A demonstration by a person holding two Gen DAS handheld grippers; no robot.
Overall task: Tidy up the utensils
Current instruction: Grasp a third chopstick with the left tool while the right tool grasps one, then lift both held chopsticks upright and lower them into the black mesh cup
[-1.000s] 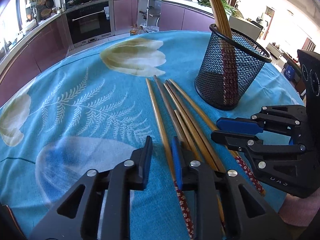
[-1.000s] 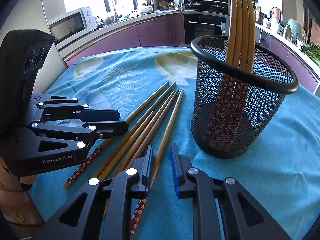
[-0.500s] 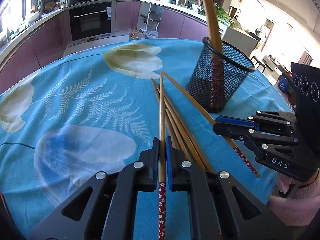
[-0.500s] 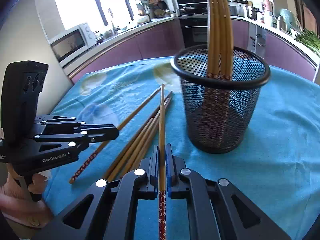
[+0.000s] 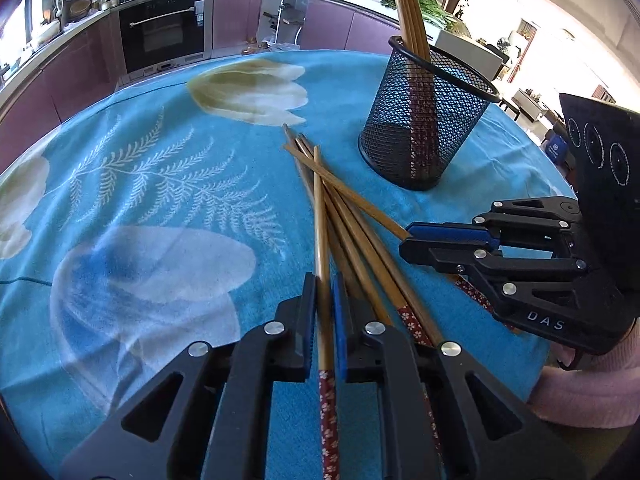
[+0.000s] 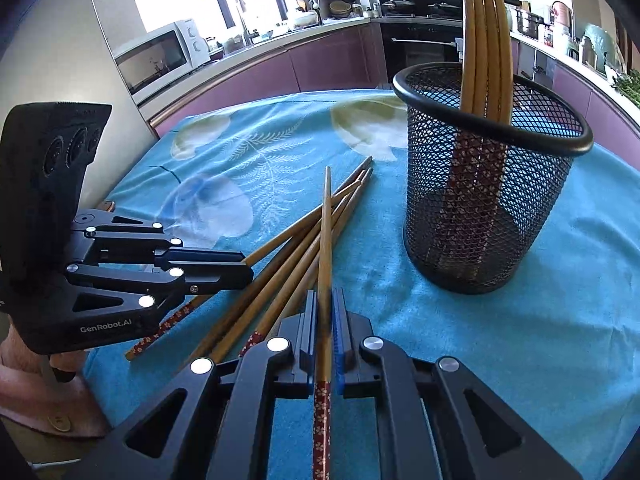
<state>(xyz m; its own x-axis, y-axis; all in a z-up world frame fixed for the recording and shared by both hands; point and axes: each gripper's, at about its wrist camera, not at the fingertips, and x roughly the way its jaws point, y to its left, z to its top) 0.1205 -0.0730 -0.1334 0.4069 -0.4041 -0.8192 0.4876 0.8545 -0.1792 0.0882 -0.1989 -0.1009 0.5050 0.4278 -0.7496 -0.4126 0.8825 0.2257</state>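
Several wooden chopsticks with red flowered ends lie in a loose pile [image 5: 356,220] on the blue cloth; the pile also shows in the right wrist view [image 6: 280,264]. My left gripper [image 5: 323,284] is shut on one chopstick [image 5: 319,208], which points forward over the pile. My right gripper [image 6: 325,300] is shut on another chopstick [image 6: 327,216]. A black mesh holder [image 5: 424,120] stands upright to the right with several chopsticks in it; it also shows in the right wrist view [image 6: 488,200]. Each gripper shows in the other's view, the right [image 5: 408,240] and the left [image 6: 244,268].
The table carries a blue cloth with white tulips and ferns [image 5: 160,184]. Kitchen counters, an oven [image 5: 164,32] and a microwave [image 6: 156,60] stand beyond the table. The table's near edge lies by my hands at the lower corners.
Both grippers closed, each on a chopstick, about half a second ago. Since then both held chopsticks have lifted and swung slightly; the holder stayed put.
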